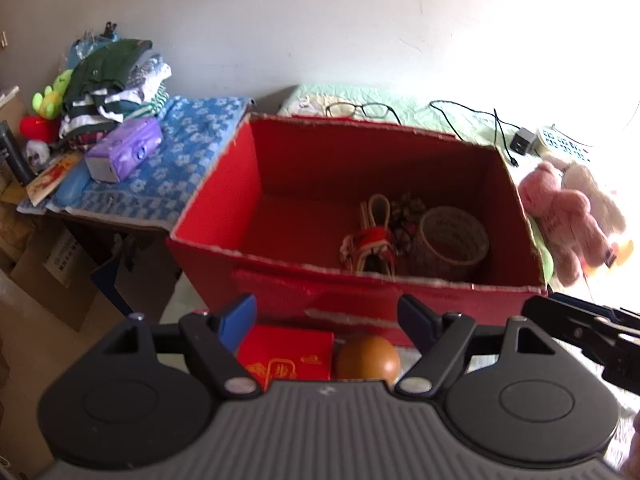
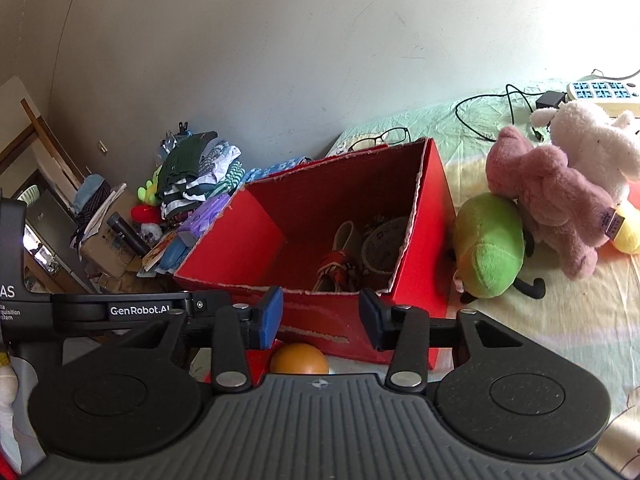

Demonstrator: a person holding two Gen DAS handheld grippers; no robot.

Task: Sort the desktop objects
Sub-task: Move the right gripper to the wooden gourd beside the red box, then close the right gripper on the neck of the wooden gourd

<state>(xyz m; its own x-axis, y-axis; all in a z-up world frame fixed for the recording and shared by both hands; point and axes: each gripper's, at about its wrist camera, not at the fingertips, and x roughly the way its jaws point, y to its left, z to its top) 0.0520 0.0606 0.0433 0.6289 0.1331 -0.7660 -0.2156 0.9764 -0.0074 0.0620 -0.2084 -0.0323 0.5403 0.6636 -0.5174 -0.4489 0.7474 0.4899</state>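
Observation:
A big open red box point(image 1: 236, 184) stands on the bed; inside lie a roll of tape point(image 1: 452, 240), a red and white bundle point(image 1: 370, 242) and a dark patterned piece point(image 1: 406, 210). Before its front wall lie a small red packet with gold print point(image 1: 288, 356) and a brown-orange ball point(image 1: 367, 360). My left gripper point(image 1: 328, 320) hangs open above these two, with nothing between its blue pads. My right gripper point(image 2: 320, 316) is open too, with the ball point(image 2: 299, 358) just below its fingers. Each gripper shows at the edge of the other's view.
Right of the red box point(image 2: 436, 240) lie a green plush point(image 2: 490, 248), a pink plush point(image 2: 552, 196) and a white plush point(image 2: 592, 140). Behind are glasses point(image 1: 360, 110), a cable with charger point(image 1: 522, 140) and a remote point(image 2: 604, 90). At left, a purple tissue pack point(image 1: 124, 148) and piled clothes point(image 1: 108, 80).

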